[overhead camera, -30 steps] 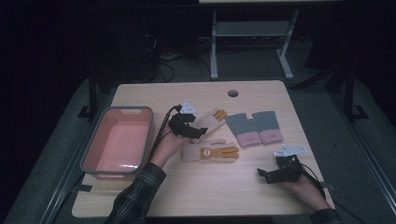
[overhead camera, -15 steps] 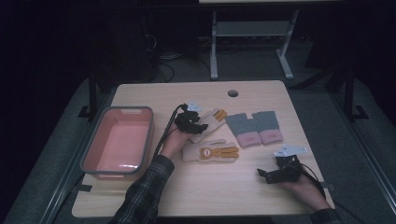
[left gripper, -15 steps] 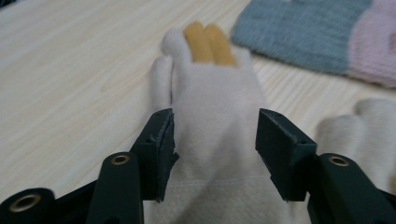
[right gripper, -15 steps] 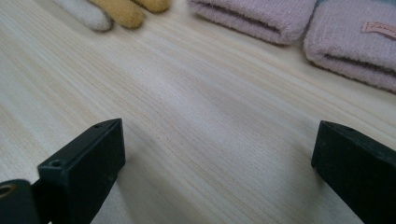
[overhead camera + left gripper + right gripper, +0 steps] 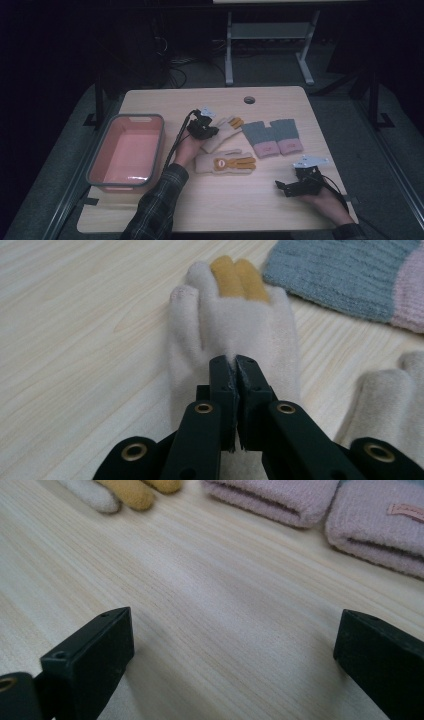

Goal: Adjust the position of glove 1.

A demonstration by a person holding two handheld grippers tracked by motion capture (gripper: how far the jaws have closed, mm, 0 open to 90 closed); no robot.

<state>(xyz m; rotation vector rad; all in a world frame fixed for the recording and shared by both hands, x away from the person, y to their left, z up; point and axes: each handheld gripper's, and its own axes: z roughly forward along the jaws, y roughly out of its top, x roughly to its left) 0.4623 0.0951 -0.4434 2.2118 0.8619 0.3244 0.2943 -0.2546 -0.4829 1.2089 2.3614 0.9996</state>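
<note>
A cream glove with yellow fingertips (image 5: pixel 225 131) (image 5: pixel 240 320) lies flat on the wooden table (image 5: pixel 210 200). My left gripper (image 5: pixel 202 131) (image 5: pixel 235 362) sits on its palm; the jaws have just been closing and now pinch a fold of its fabric. A second cream glove with a bear picture (image 5: pixel 225 163) (image 5: pixel 395 405) lies just in front of it. Two grey gloves with pink cuffs (image 5: pixel 272 137) (image 5: pixel 350 275) (image 5: pixel 385 525) lie side by side to the right. My right gripper (image 5: pixel 285 187) (image 5: pixel 235 630) rests low over bare table near the front right, open, with nothing between the jaws.
A pink tub with a grey rim (image 5: pixel 127 152) stands at the table's left side. A round cable hole (image 5: pixel 249 100) is near the far edge. A metal stand (image 5: pixel 267 45) is on the floor beyond the table. The room around is dark.
My left gripper has come down onto the upper cream glove and its jaws have closed on the fabric. The right hand has kept still.
</note>
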